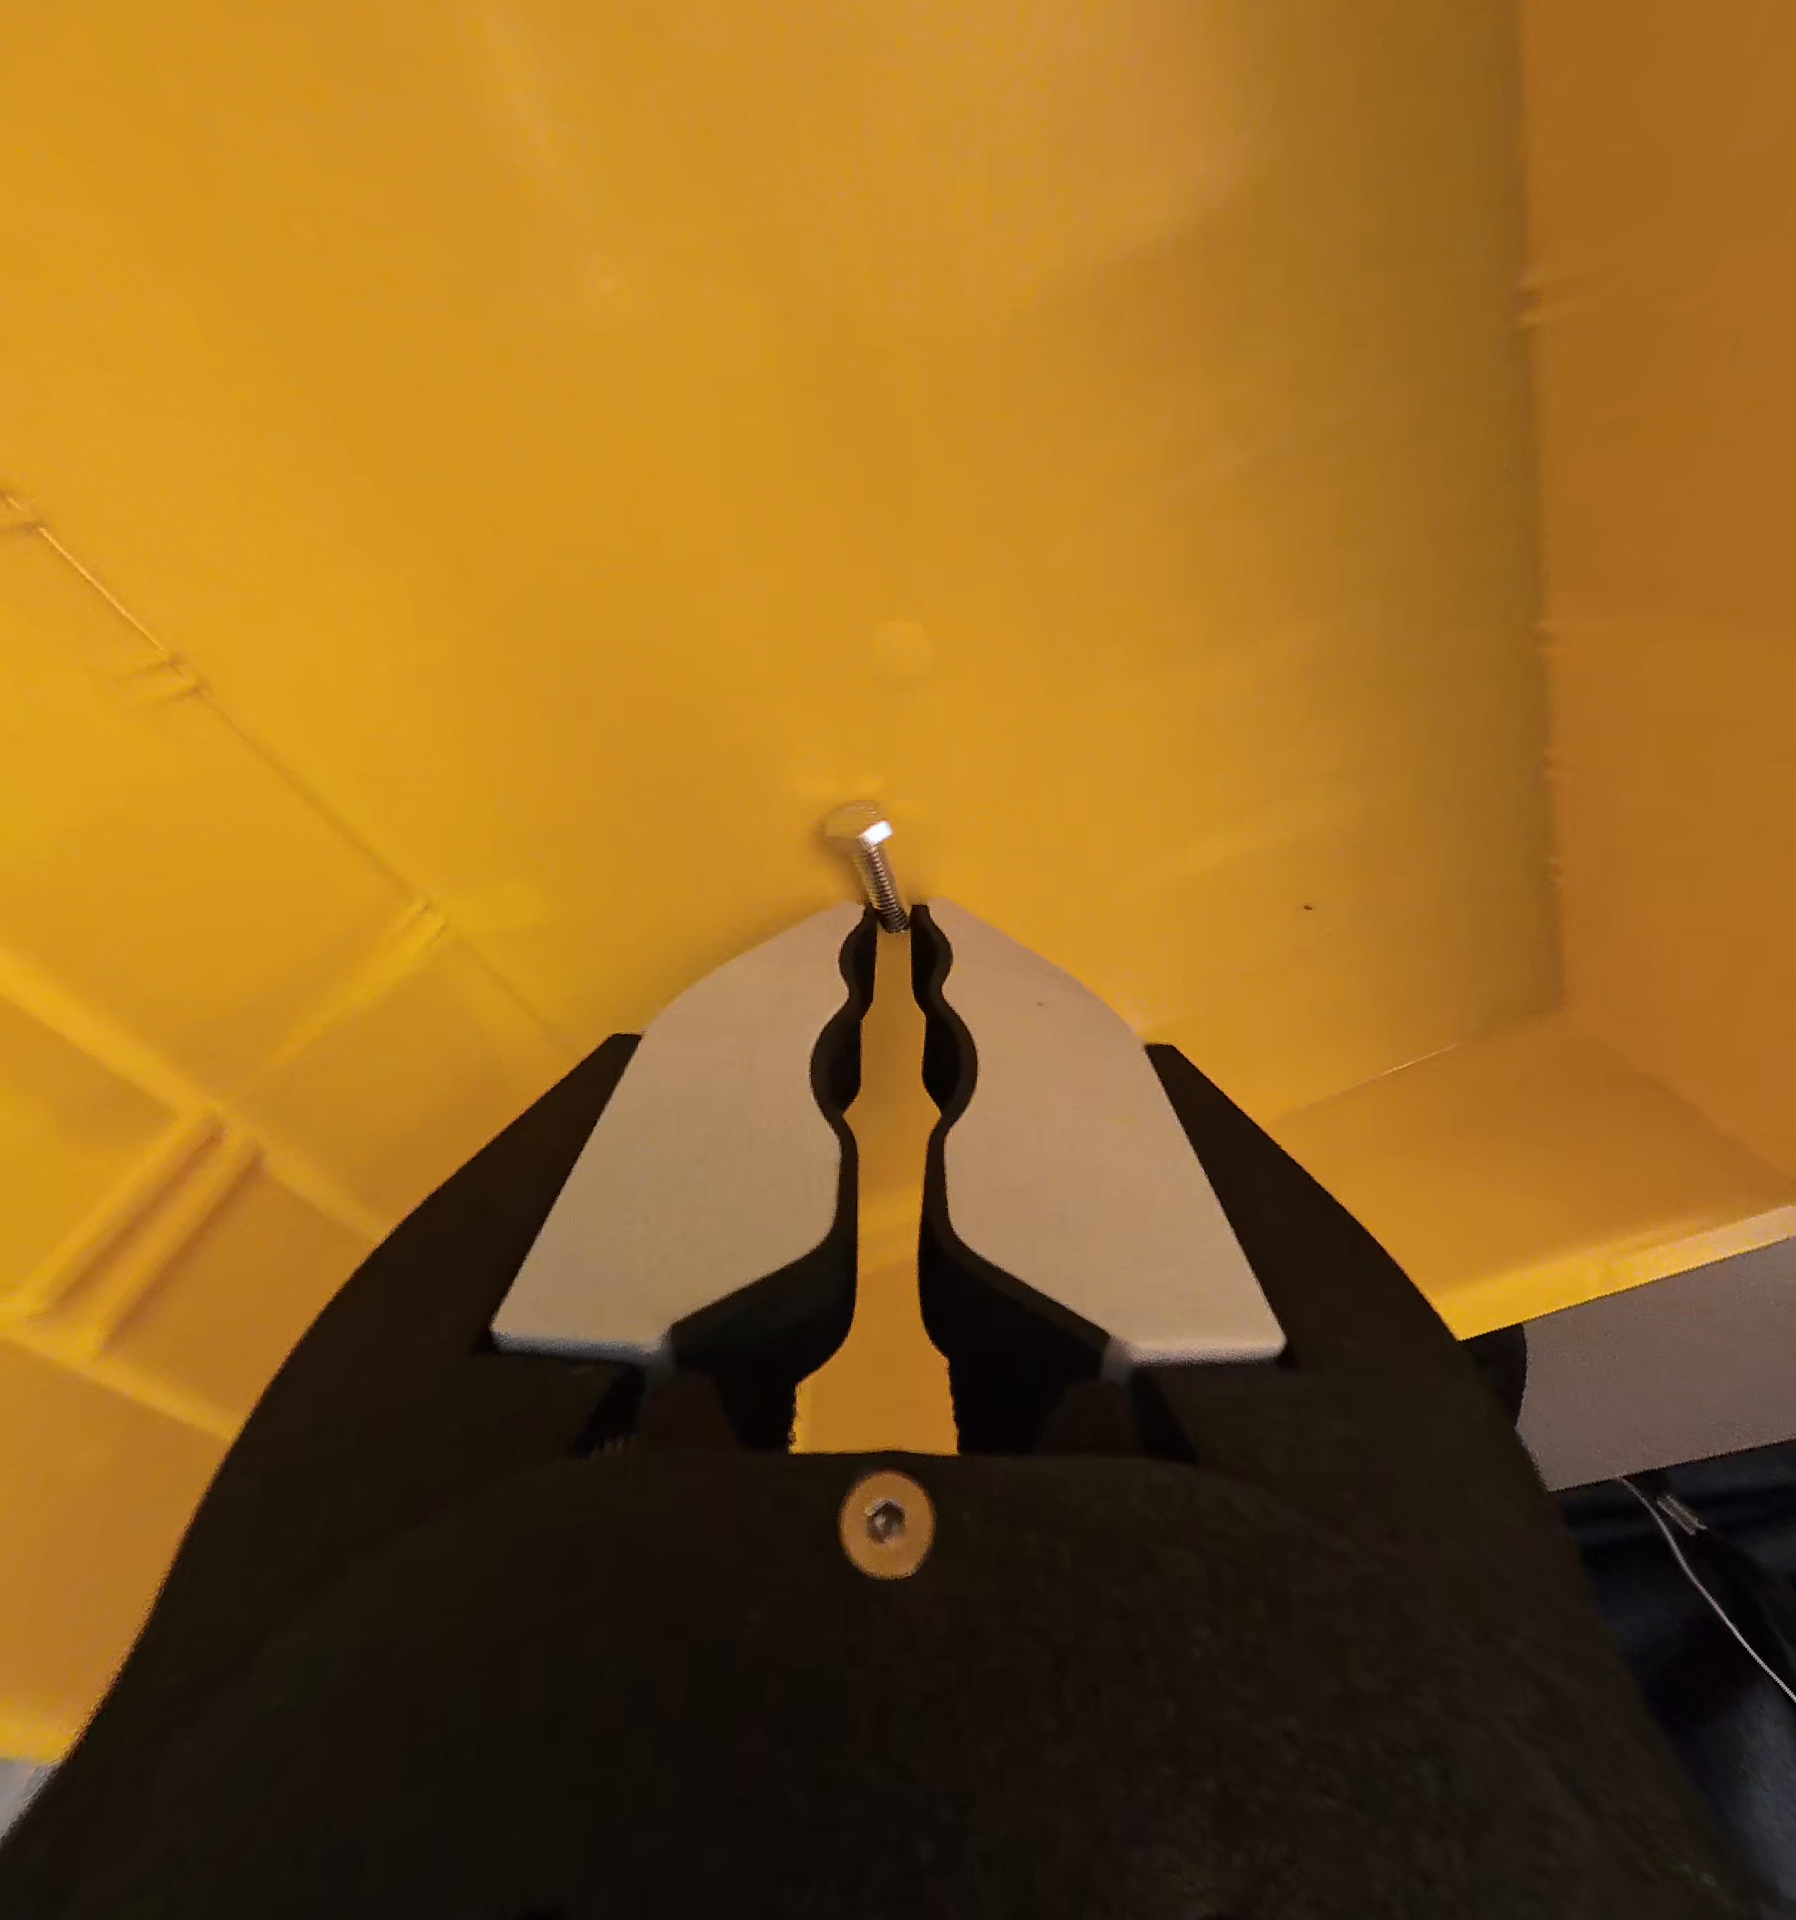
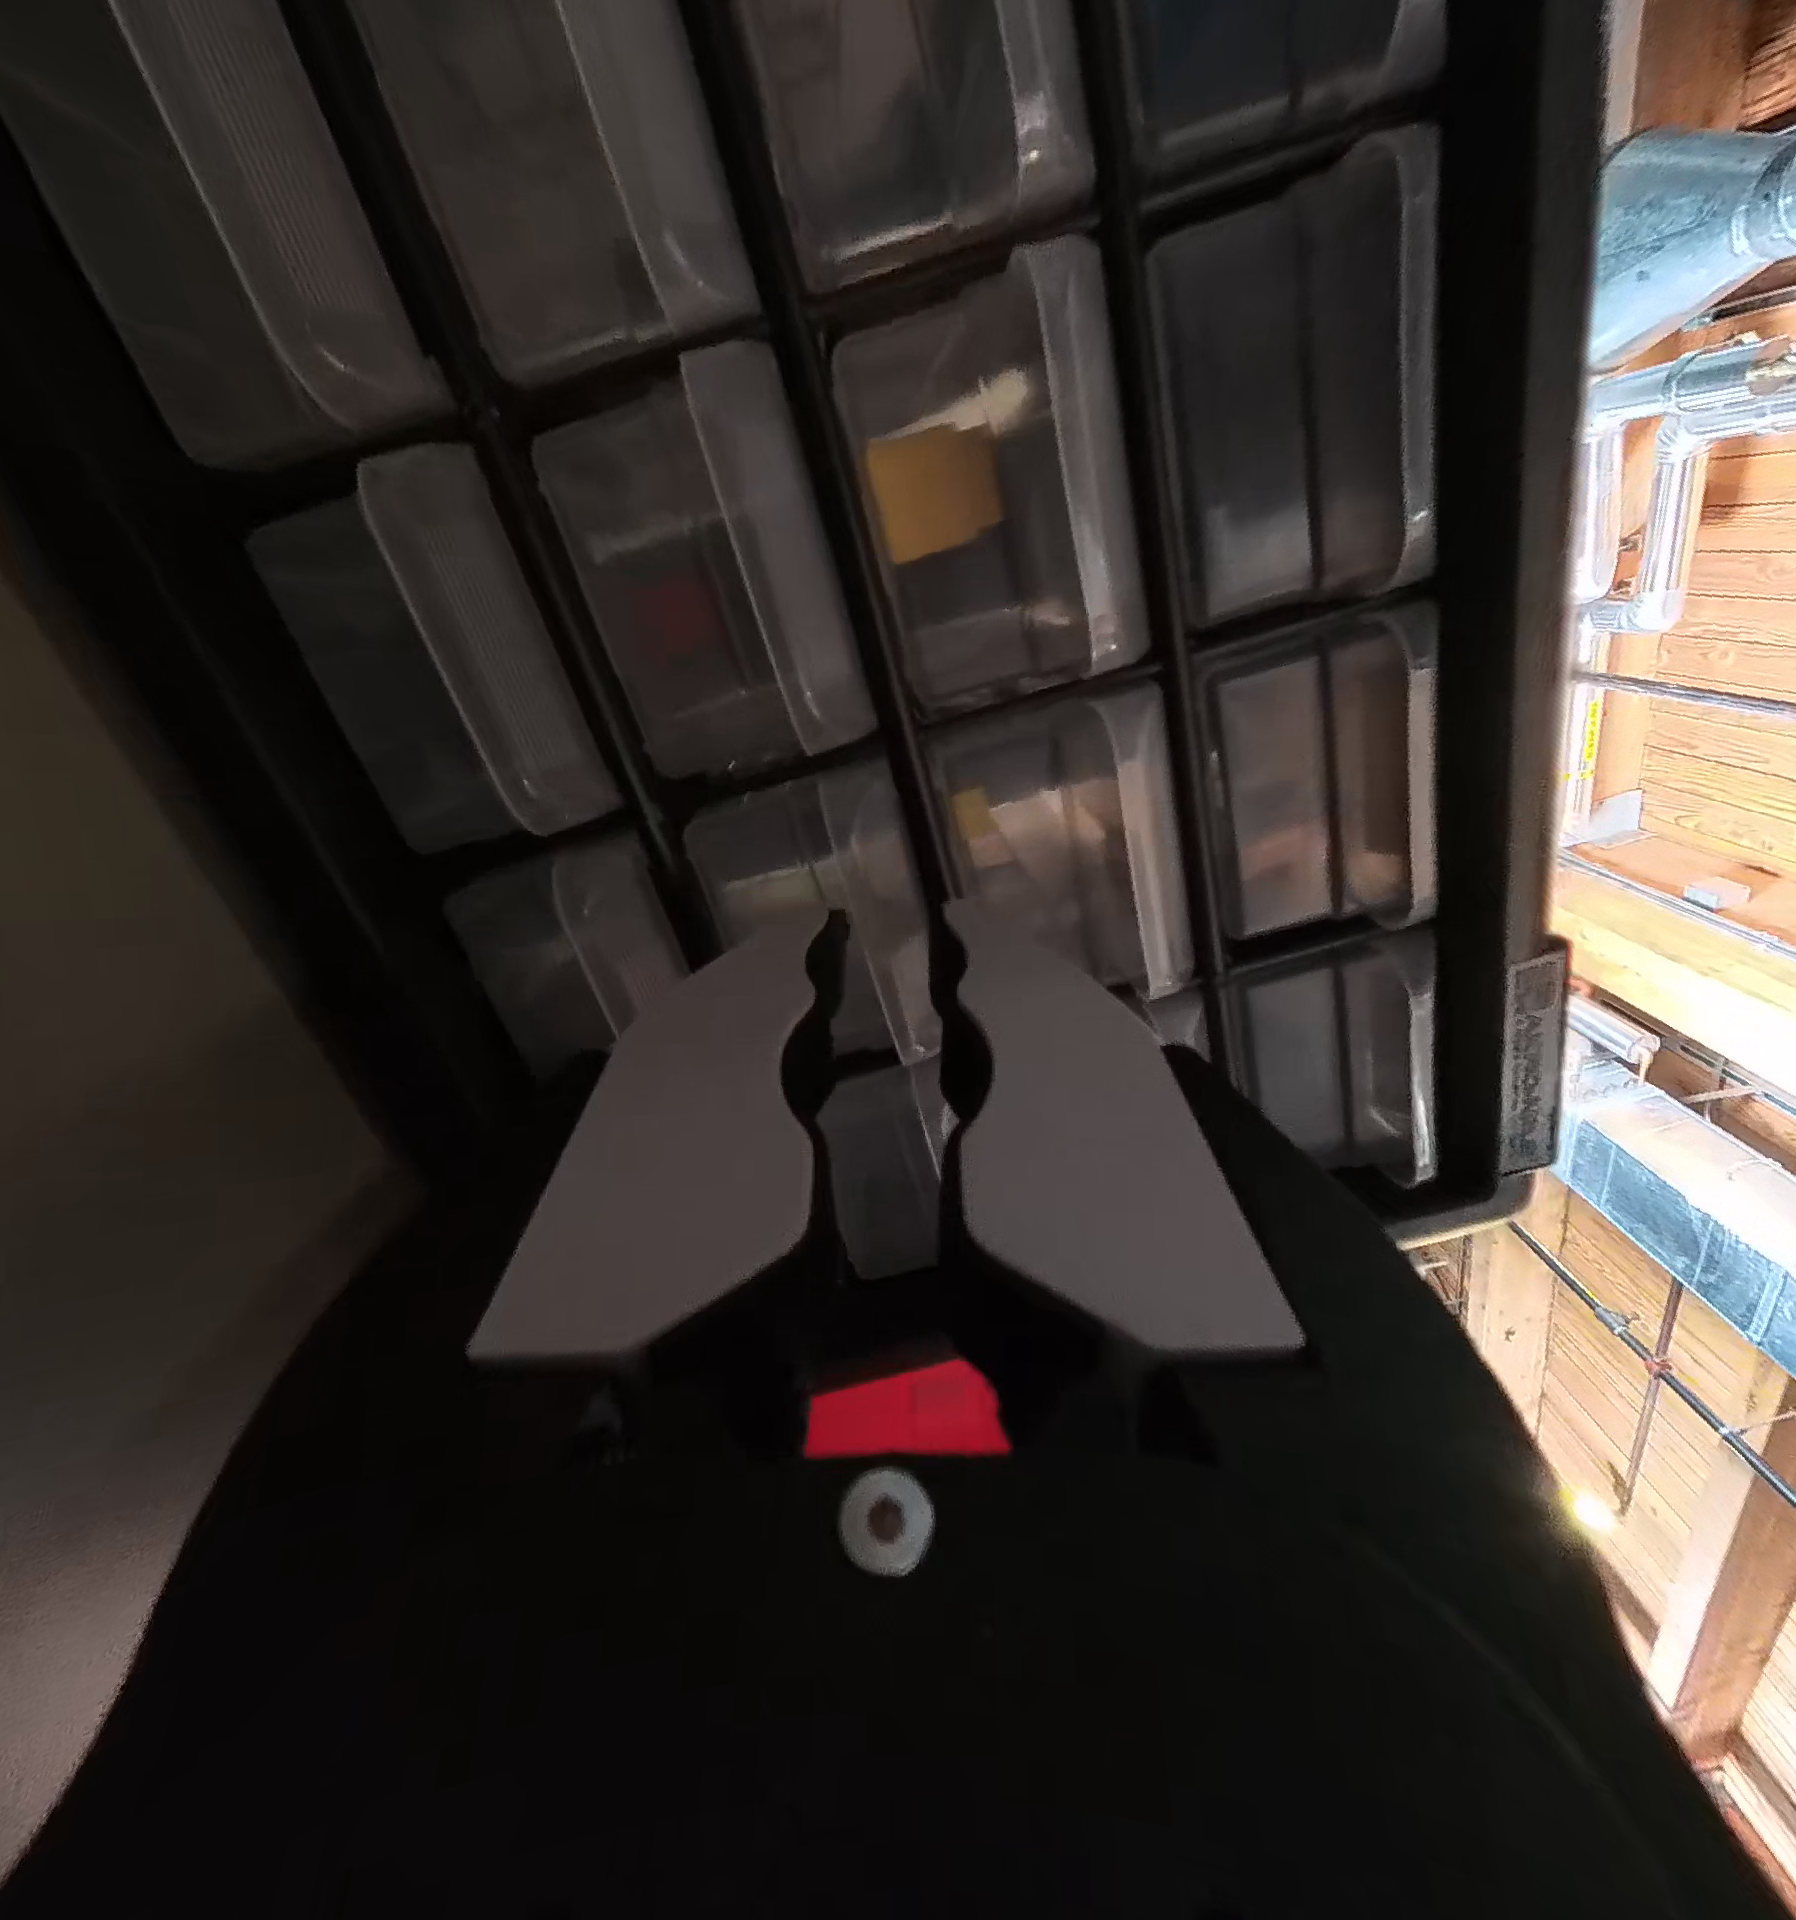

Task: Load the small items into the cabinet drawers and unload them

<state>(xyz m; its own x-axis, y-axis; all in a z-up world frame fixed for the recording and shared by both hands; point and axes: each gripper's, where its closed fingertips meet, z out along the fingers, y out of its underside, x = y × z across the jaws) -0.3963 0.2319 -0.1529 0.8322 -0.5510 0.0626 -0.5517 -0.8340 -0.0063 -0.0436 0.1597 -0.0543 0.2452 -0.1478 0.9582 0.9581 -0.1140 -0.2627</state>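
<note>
Fingertips of the left gripper (image 1: 894, 920) pinch the threaded shank of a small silver hex-head bolt (image 1: 870, 857); its head points away from the camera, just above the smooth floor of a yellow plastic bin (image 1: 665, 468). That bin fills nearly all of the left wrist view, its side wall rising at the right. On the right gripper (image 2: 892, 940) the grey fingers (image 2: 686, 1122) stand slightly apart with nothing gripped, held before a black-framed cabinet of clear plastic drawers (image 2: 977, 468). The shut drawers show blurred contents, including a yellow block (image 2: 930, 499) in one. Beside the cabinet, wooden boards (image 2: 1725, 790) and metal pipes (image 2: 1704, 208) are visible.
</note>
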